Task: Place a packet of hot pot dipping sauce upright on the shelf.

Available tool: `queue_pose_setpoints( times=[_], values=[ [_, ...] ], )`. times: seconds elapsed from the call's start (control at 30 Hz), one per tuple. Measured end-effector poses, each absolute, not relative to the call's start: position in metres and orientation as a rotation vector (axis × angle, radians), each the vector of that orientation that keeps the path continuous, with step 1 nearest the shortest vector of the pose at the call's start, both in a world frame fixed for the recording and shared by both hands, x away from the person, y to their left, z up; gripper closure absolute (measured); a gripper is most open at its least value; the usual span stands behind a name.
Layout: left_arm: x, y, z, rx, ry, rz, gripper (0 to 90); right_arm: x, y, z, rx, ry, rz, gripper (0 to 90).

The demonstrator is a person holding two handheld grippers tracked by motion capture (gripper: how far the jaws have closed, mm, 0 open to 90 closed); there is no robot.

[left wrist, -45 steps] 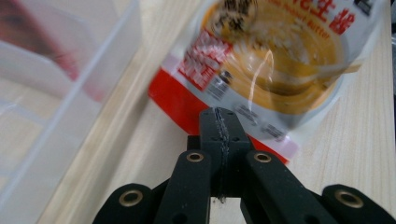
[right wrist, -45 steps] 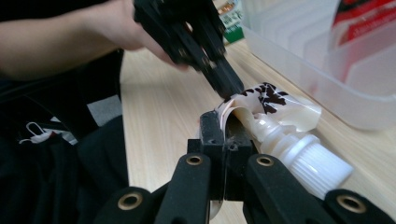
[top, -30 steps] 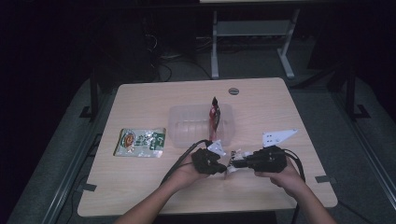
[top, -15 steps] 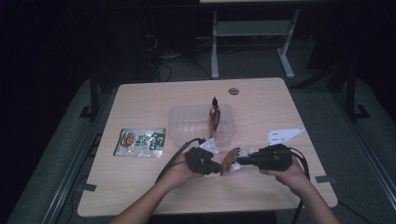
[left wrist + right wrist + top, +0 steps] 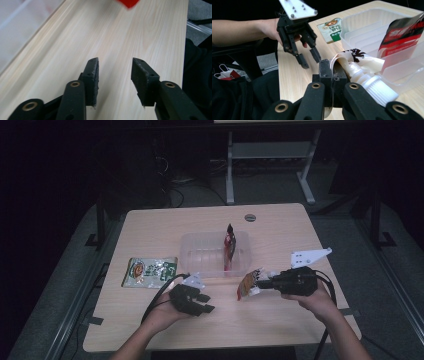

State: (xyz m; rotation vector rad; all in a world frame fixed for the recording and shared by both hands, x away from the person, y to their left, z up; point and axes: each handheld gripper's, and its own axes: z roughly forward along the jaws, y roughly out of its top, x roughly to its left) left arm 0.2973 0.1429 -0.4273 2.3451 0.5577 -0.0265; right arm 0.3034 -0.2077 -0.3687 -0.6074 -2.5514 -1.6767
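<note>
A white and orange spouted pouch (image 5: 247, 285) with a white screw cap (image 5: 373, 86) hangs just above the table, in front of the clear tray. My right gripper (image 5: 261, 282) is shut on the pouch's edge (image 5: 352, 58), its jaws pinching the film in the right gripper view. To the left, my left gripper (image 5: 206, 303) stands apart from the pouch. Its jaws have just been opening and nothing lies between them (image 5: 113, 63), only bare wood. The right gripper view also shows the left gripper (image 5: 309, 58).
A clear plastic tray (image 5: 197, 245) sits mid-table with a red packet (image 5: 229, 246) standing upright in it. A green snack packet (image 5: 150, 271) lies flat to the tray's left. The table's front edge (image 5: 220, 347) is close to both hands.
My left gripper has let go of the pouch, opened, and drawn away to the left. The right gripper keeps the pouch and has shifted slightly right.
</note>
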Motion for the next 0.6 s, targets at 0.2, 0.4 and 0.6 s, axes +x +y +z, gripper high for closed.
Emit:
queue_pose_setpoints(
  times=[0.2, 0.4, 0.6],
  values=[
    [0.283, 0.178, -0.428, 2.311, 0.66, 0.004, 46.4, 0.309, -0.209, -0.361, -0.603, -2.556, -1.705, 89.3],
    [0.279, 0.194, -0.43, 2.302, 0.698, 0.02, 42.4, 0.32, -0.209, -0.352, -0.596, -2.571, -1.725, 89.3],
    [0.276, 0.201, -0.429, 2.311, 0.709, 0.038, 39.4, 0.337, -0.211, -0.343, -0.608, -2.579, -1.738, 89.3]
  ],
)
